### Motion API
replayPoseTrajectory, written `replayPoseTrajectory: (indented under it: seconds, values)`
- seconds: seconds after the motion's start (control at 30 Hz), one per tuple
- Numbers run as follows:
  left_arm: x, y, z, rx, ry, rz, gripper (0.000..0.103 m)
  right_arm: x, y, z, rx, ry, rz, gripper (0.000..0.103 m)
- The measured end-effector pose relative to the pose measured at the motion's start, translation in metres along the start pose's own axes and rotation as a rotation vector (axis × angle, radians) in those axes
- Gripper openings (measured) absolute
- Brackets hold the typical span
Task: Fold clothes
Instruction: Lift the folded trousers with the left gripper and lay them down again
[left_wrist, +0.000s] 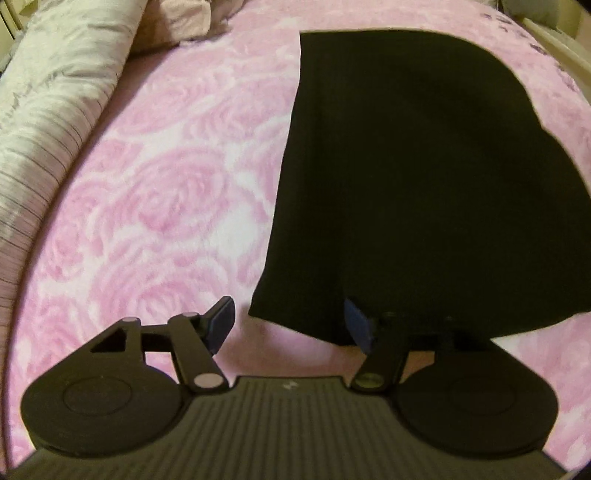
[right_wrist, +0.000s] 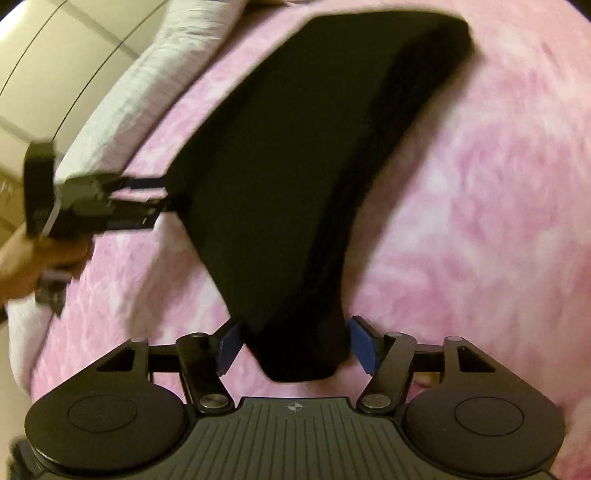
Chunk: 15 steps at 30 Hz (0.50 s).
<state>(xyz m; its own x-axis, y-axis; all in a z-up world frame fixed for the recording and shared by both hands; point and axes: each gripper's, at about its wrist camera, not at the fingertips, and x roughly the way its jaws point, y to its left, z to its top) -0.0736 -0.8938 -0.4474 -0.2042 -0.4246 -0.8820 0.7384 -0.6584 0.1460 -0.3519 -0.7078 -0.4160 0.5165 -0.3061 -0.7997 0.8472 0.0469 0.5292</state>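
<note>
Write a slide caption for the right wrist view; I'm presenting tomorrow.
Open right gripper straddles a corner of the black garment on the pink blanket.

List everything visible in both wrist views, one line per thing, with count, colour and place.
Black folded fabric garment: one, black, lying on the blanket, near edge at both claws.
Pink rose-patterned fleece blanket: one, pink and white, covering the bed under the garment.
Pale grey striped quilt roll: one, grey-beige, along the blanket's left edge in the left wrist view.
Pink pillow: one, pale pink, at the top beyond the quilt.
Cream wall: cream, upper left in the right wrist view.
Person's hand: one, holding the left claw's handle.
Left claw: one, black with blue pads, open at the garment's near corner.
Right claw: one, black with blue pads, open, garment corner between its fingers.
</note>
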Motion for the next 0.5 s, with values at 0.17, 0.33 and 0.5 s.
replayPoseTrajectory:
  seconds: [0.17,0.33,0.5]
  values:
    - [-0.019,-0.009,-0.005,0.154,-0.048,0.046,0.065,0.006,-0.012,0.003,0.097,0.008,0.054,0.064]
    - [-0.031,-0.046,-0.035,0.703,-0.078,0.096,0.069,0.012,-0.024,0.006,0.194,0.016,0.107,0.064]
    - [-0.003,-0.077,-0.07,1.251,-0.14,0.209,0.078,0.024,-0.023,0.01,0.222,0.015,0.122,0.028]
